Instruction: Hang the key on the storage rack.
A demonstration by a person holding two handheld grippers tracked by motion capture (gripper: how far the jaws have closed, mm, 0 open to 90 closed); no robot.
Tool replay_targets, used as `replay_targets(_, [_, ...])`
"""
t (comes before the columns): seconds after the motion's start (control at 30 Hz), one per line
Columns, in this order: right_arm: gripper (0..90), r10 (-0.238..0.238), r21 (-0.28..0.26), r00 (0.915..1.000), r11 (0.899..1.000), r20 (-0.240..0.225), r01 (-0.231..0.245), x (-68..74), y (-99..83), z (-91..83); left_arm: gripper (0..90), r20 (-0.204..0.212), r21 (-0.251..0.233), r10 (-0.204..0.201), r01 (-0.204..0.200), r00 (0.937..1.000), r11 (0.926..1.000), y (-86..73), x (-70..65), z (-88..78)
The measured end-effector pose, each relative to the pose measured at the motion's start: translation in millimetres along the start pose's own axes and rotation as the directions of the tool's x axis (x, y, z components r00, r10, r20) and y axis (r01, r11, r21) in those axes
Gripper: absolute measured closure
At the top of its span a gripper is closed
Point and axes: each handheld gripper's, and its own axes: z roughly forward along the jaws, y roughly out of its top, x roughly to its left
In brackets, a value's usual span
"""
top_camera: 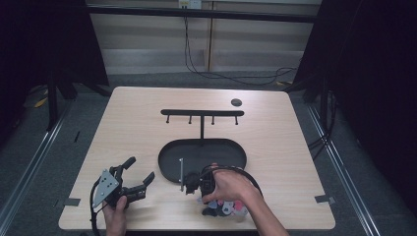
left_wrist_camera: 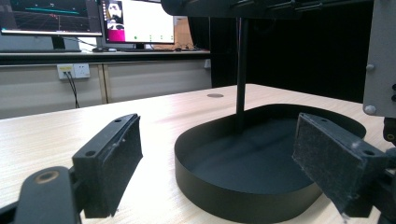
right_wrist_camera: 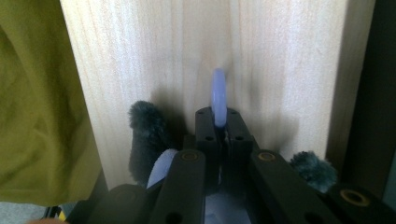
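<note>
No writing is legible anywhere. The right hand-held gripper (right_wrist_camera: 219,128) pinches a pale blue ring (right_wrist_camera: 218,97) near the counter's (top_camera: 147,103) front edge. The left hand-held gripper (top_camera: 139,173) rests with jaws spread beside the black oval tray (top_camera: 167,152).
</note>
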Motion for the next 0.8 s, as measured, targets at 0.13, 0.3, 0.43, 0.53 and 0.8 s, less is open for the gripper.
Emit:
replay_targets(0.13, [87.3,0.009,-0.028,0.9999,1.0,-0.006,-0.009,-1.7,-2.2,-4.9,15.3,0.0,0.001,-0.001,0.001,1.0,1.0,0.0,0.0,0.0])
replay_targets(0.3, [87.3,0.058,-0.046,0.9983,0.997,-0.009,-0.058,-3.2,-7.9,-17.8,15.3,0.0,0.0,0.0,0.0,1.0,1.0,0.0,0.0,0.0])
replay_targets(0.43, [87.3,0.075,-0.072,0.997,0.994,-0.019,-0.077,-6.0,-13.6,-27.0,15.3,0.0,0.0,0.0,0.0,1.0,1.0,0.0,0.0,0.0])
replay_targets(0.53, [87.3,0.079,-0.071,0.9968,0.994,-0.015,-0.08,-6.0,-16.3,-33.1,15.3,0.0,0.0,0.0,0.0,1.0,1.0,0.0,0.0,0.0])
replay_targets(0.8, [87.3,0.078,-0.12,0.9965,0.99,0.031,-0.074,-4.5,-22.6,-57.3,15.3,0.0,0.0,0.0,0.0,1.0,1.0,0.0,0.0,0.0])
